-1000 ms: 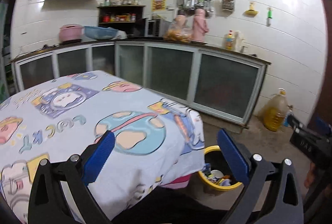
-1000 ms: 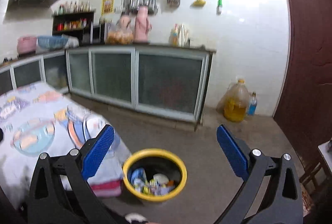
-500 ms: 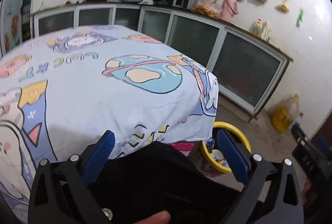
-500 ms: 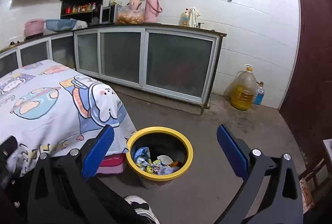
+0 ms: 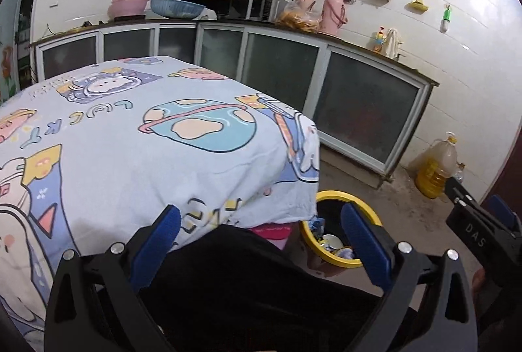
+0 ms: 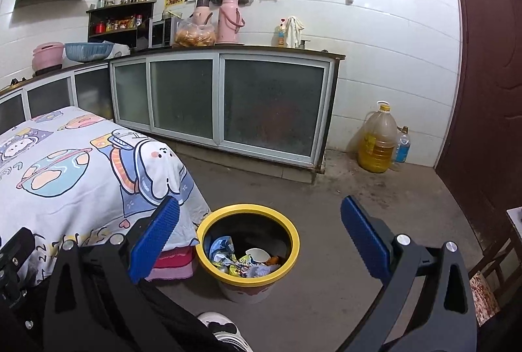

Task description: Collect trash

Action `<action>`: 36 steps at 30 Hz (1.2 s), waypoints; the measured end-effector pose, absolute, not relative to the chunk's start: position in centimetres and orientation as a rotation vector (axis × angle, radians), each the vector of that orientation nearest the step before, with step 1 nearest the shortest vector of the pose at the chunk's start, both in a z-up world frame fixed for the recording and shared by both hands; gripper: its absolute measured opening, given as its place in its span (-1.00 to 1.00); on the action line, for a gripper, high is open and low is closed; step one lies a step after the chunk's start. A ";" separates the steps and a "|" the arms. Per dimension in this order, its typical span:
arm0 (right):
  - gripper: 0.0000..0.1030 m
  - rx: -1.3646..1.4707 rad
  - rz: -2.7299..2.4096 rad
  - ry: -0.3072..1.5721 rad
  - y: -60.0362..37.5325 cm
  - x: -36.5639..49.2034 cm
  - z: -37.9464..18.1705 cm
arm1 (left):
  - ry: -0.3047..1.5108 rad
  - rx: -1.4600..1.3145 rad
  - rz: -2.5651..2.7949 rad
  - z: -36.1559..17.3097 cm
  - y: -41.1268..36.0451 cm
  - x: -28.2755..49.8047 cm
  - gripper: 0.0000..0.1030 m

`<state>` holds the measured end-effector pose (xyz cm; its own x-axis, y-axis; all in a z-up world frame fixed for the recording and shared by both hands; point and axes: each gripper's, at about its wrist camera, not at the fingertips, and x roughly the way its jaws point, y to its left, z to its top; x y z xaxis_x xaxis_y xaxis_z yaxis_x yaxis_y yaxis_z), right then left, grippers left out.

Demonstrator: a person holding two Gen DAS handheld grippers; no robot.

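A yellow-rimmed trash bin stands on the concrete floor by the table's corner, holding wrappers and a white cup. It also shows in the left wrist view, partly behind the cloth. My right gripper is open and empty, held above and near the bin. My left gripper is open and empty, over the person's dark clothing at the table's near edge. No loose trash shows on the cartoon-print tablecloth.
Glass-fronted kitchen cabinets run along the back wall. A yellow oil jug and a small bottle stand by the dark red door. A pink stool sits under the table. My shoe is near the bin.
The left gripper view has lifted and pulled back, showing more of the kitchen wall. The right gripper has drifted slightly closer to the bin. Both stay open.
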<state>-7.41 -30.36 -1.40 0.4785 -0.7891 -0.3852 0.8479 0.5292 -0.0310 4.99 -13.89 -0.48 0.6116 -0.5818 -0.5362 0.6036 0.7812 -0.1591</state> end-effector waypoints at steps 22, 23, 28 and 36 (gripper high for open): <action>0.84 0.181 -0.996 0.399 -30.6 -7.2 -1.9 | 0.601 0.077 -0.648 -0.7 -14.3 5.0 0.85; 0.84 0.181 -0.996 0.400 -30.6 -7.2 -1.9 | 0.603 0.078 -0.648 -0.7 -14.4 5.0 0.85; 0.84 0.188 -0.997 0.410 -30.7 -7.1 -2.1 | 0.603 0.084 -0.649 -0.8 -14.4 5.0 0.85; 0.84 0.191 -0.998 0.410 -30.8 -7.2 -2.2 | 0.597 0.077 -0.640 -0.7 -14.1 4.9 0.85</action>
